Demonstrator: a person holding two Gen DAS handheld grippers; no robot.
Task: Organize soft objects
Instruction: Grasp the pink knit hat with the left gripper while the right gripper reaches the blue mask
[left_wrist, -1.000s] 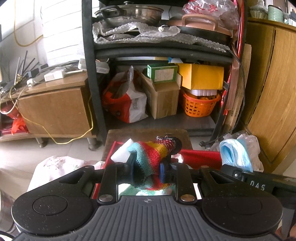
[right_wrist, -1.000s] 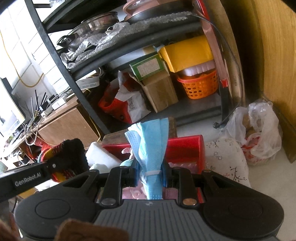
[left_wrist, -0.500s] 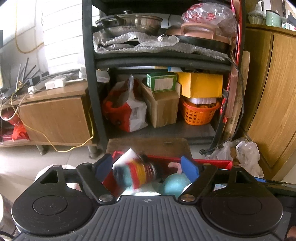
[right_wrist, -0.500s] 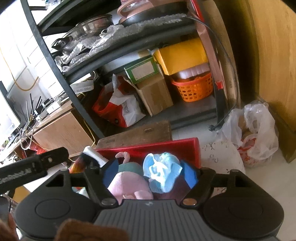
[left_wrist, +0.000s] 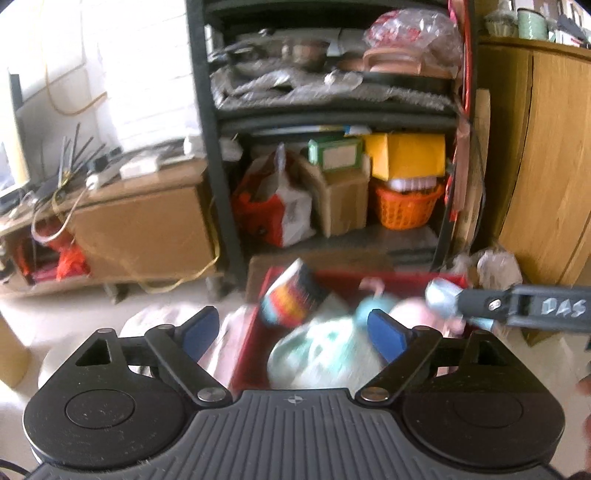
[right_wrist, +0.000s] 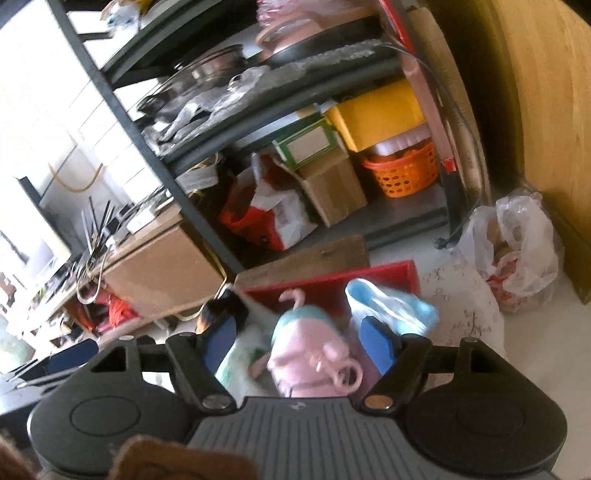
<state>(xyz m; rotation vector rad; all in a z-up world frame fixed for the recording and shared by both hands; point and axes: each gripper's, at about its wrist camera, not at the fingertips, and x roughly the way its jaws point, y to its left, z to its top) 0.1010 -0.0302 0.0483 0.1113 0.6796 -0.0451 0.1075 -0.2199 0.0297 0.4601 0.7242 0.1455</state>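
Red bin (left_wrist: 255, 343) sits low centre in our left wrist view, on the floor before the dark shelf rack (left_wrist: 207, 155). Our left gripper (left_wrist: 293, 332) stands wide, jaws just opened further, nothing pressed between its blue pads (left_wrist: 199, 330). The striped knit sock (left_wrist: 293, 297) lies tilted at the bin's upper left, beyond the pads. A pale green-white soft bundle (left_wrist: 325, 356) fills the bin's near part. The right gripper's finger (left_wrist: 517, 306) enters from the right edge.

Right wrist view: our right gripper (right_wrist: 295, 341) stands partly spread, jaws just opened, gripping nothing. The blue face mask (right_wrist: 384, 301) lies in the red bin (right_wrist: 332, 282), above the right-hand pad. A pink plush toy (right_wrist: 314, 354) lies between the pads, blurred.
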